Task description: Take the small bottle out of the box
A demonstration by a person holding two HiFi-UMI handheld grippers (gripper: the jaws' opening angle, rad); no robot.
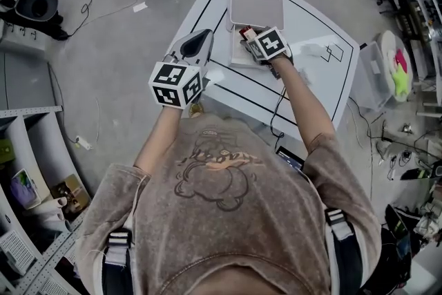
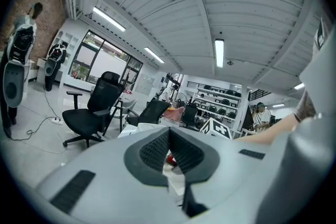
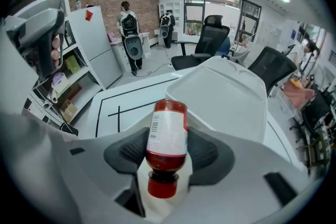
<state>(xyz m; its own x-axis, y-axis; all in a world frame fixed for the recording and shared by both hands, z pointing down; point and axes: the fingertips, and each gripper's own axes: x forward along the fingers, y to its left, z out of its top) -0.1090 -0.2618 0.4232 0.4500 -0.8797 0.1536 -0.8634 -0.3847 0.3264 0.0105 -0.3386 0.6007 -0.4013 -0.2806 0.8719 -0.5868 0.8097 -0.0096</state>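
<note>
Bottle (image 3: 167,136), red-capped with a white label, clamped between the fingers (image 3: 126,153) of my right gripper (image 3: 168,157), with the cap end towards that gripper's camera. It hangs over the open white box (image 1: 237,57), in front of the opened lid (image 3: 220,94). I cannot tell whether its far end is clear of the box. My left gripper (image 2: 169,139) is held at the left edge of the surface (image 1: 314,83), apart from the box. Its fingers are pressed together with nothing between them.
</note>
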